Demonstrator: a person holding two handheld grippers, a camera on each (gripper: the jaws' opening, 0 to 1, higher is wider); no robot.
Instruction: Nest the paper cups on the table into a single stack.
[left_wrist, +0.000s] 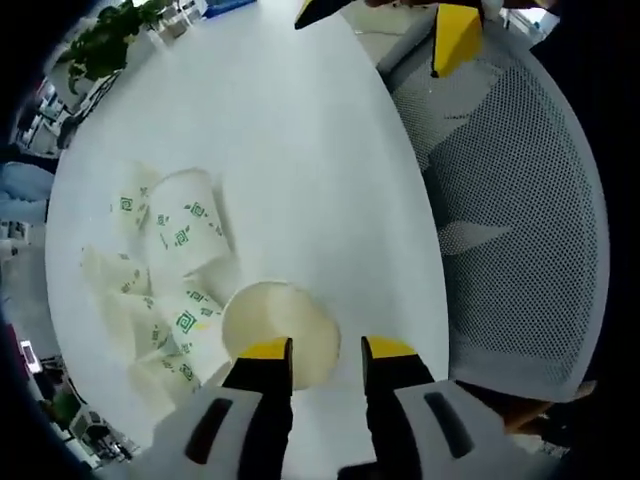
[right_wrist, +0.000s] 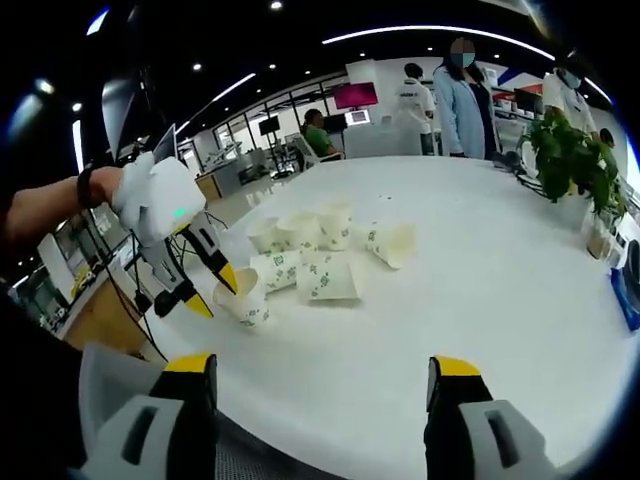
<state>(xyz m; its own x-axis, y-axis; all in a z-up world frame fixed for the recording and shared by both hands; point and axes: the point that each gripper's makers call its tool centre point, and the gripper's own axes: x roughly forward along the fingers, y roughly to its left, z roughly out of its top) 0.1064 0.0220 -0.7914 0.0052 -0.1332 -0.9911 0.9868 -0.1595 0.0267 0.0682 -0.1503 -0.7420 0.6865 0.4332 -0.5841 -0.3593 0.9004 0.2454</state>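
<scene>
Several white paper cups with green logos lie and stand in a loose group (left_wrist: 180, 235) (right_wrist: 310, 255) on the white round table (left_wrist: 300, 150) (right_wrist: 480, 300). One cup (right_wrist: 392, 243) lies on its side a little apart. An upright cup (left_wrist: 280, 325) (right_wrist: 245, 297) stands nearest the table edge. My left gripper (left_wrist: 327, 350) (right_wrist: 212, 290) straddles its rim, one jaw over the mouth and the other outside, with a narrow gap. My right gripper (right_wrist: 322, 375) (left_wrist: 385, 25) hangs wide open above the table's edge, holding nothing.
A grey mesh chair (left_wrist: 520, 250) stands against the table edge beside the left gripper. A potted plant (right_wrist: 575, 160) (left_wrist: 100, 45) sits at the table's far side. People (right_wrist: 465, 100) stand beyond the table in an office.
</scene>
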